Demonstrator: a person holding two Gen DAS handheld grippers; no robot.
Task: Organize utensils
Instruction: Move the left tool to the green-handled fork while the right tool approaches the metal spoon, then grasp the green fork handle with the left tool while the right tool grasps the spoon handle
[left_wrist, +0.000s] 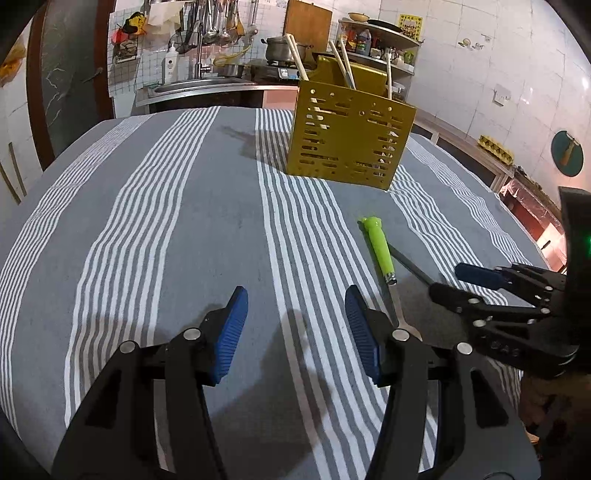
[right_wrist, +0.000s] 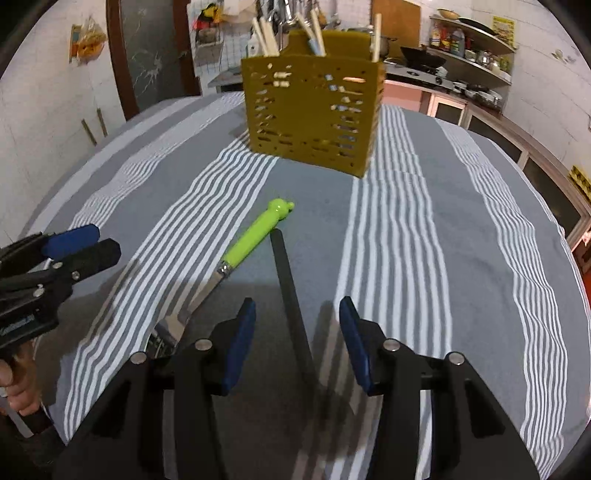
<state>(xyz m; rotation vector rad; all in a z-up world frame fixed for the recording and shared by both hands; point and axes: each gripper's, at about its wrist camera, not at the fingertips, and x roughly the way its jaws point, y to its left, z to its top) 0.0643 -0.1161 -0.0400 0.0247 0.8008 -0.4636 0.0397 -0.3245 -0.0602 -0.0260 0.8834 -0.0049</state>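
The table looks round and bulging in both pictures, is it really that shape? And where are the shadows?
Likely not: in both views the fisheye lens bends the striped tablecloth and darkens the corners. Left wrist view: the yellow utensil holder casts a shadow to its left, and the right gripper looks slightly blurred. Right wrist view: the dark utensil smears between the open fingers.

Left hand-held gripper (left_wrist: 296, 325): jaws wide apart, nothing between the blue pads (left_wrist: 231, 332), held low and level.
Right hand-held gripper (right_wrist: 297, 338): jaws wide apart, pads (right_wrist: 240, 341) empty, low and level.
Left hand (right_wrist: 20, 384): fingers wrapped round the handle.
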